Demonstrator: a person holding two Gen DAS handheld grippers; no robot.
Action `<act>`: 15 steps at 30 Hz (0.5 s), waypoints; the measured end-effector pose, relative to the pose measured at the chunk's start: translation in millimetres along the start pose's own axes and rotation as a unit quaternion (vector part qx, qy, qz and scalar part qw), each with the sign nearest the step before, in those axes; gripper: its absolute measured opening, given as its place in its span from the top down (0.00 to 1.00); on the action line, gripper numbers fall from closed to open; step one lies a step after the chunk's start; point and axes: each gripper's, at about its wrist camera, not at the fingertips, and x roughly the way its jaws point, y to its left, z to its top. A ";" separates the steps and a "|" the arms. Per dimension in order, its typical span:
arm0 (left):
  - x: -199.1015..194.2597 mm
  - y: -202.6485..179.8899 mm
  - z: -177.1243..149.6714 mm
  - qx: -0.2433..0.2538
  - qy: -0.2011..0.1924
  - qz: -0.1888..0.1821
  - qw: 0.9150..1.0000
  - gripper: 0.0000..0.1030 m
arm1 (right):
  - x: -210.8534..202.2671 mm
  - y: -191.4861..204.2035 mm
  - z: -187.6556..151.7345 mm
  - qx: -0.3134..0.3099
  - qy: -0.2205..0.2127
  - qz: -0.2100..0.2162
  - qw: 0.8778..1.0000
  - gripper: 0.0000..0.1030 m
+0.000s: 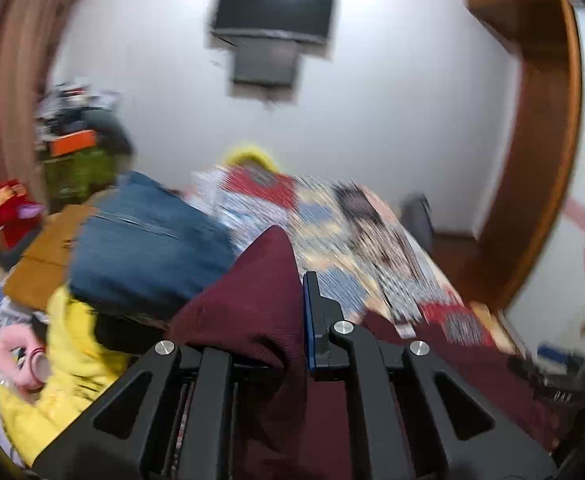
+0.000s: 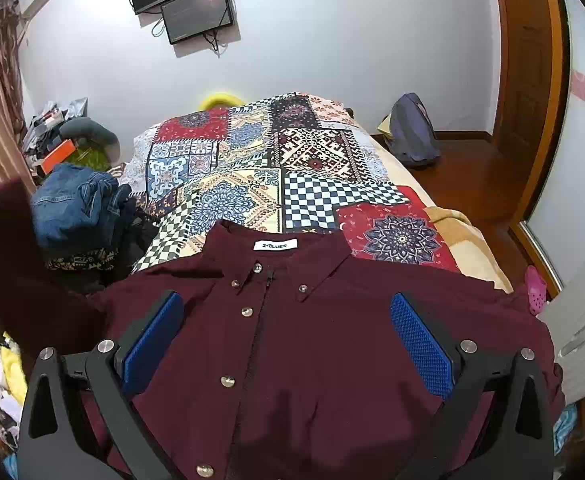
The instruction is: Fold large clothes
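The maroon button-up shirt (image 2: pixel 316 344) lies face up on the patchwork bedspread (image 2: pixel 252 168), collar toward twelve o'clock, its white neck label showing. The right gripper (image 2: pixel 288 344) hovers over its chest with fingers spread wide, the button placket running between the blue pads (image 2: pixel 420 344), neither visibly pressing the cloth. At nine o'clock a fold of the same shirt (image 1: pixel 252 296) rises, pinched in the left gripper (image 1: pixel 292 320), whose fingers are pressed together on the fabric. Blue jeans (image 2: pixel 76 200) are heaped at ten o'clock beside the bedspread.
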 end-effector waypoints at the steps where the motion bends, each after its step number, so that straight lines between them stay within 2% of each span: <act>1: 11.1 -15.4 -6.2 0.017 0.019 -0.006 1.000 0.91 | 0.3 -1.7 -0.9 0.000 0.001 -0.001 1.000 0.00; 4: 42.1 -54.0 -30.9 0.050 0.082 -0.041 0.994 0.91 | 1.9 -5.4 -4.9 -0.008 0.010 -0.004 1.000 0.00; 8: 73.1 -84.9 -64.2 0.055 0.168 -0.101 0.979 0.89 | 4.6 -14.3 -13.0 -0.016 0.023 -0.013 1.000 0.00; 10: 81.6 -100.0 -78.4 0.061 0.201 -0.120 0.970 0.87 | 6.8 -19.1 -17.5 -0.017 0.031 -0.018 0.999 0.00; 12: 85.8 -113.4 -94.2 0.067 0.230 -0.139 0.961 0.81 | 8.9 -22.7 -21.5 -0.019 0.040 -0.023 0.999 0.00; 14: 85.0 -123.2 -108.1 0.064 0.254 -0.158 0.952 0.66 | 9.5 -27.0 -24.5 -0.019 0.045 -0.027 0.998 0.00; 15: 86.8 -124.5 -112.1 0.063 0.261 -0.165 0.949 0.63 | 9.4 -28.2 -25.8 -0.020 0.047 -0.029 0.998 0.00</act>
